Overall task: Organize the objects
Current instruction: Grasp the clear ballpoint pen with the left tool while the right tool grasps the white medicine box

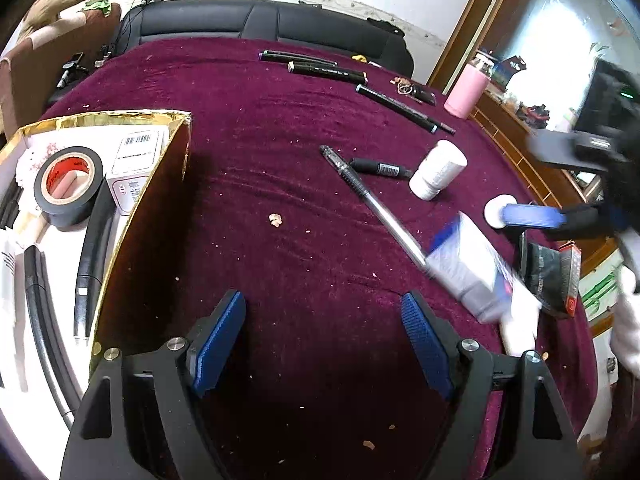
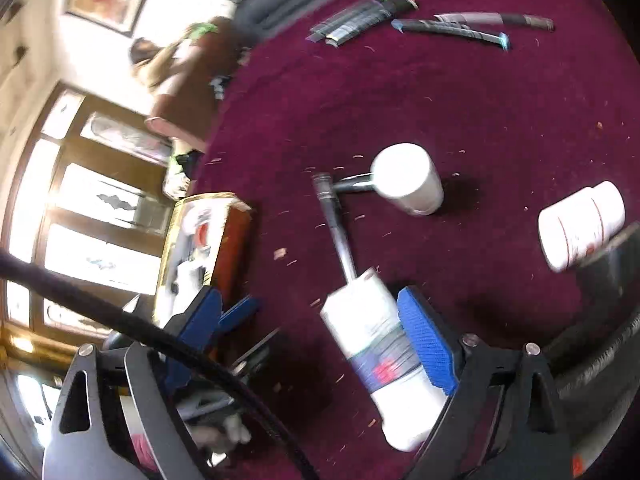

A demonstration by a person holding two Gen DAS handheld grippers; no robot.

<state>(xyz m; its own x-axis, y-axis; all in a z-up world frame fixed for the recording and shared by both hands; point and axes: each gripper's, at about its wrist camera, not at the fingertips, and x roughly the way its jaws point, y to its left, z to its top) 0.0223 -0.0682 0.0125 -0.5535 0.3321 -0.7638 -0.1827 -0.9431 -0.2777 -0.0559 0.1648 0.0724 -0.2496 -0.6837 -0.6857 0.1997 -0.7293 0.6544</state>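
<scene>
Left wrist view: nearest the lens the left gripper (image 1: 323,340) stands with its two ribbed blue pads wide apart over bare cloth, nothing between them. The table (image 1: 280,128) wears a crumb-speckled maroon velvet cover. Just left of the gripper sits an open cardboard box (image 1: 160,184) with a gold foil lining, holding one roll of black tape (image 1: 68,186) with a red core, a white labelled carton and some dark cables. To the right a blurred white tube (image 1: 472,268) with blue print lies flat, overlapping the lower end of a clear-barrelled pen (image 1: 372,204); beside it is a dark sachet (image 1: 554,276). The right gripper (image 1: 532,216) comes in from the right edge, one blue pad showing above the tube. Farther out lie one short black marker (image 1: 380,168) and two white plastic bottles, one on its side (image 1: 438,176) and one mostly hidden behind the blue pad (image 1: 496,210). Beyond these, three long black markers (image 1: 328,70) lie in a loose row, with a pink cylindrical bottle (image 1: 466,92) at the table's far right edge and a black sofa behind. In the right wrist view the right gripper (image 2: 308,344) has its pads spread wide on either side of the tube (image 2: 376,348); one pad sits just beside the tube, but motion blur hides whether it touches, and the other stands clear.
</scene>
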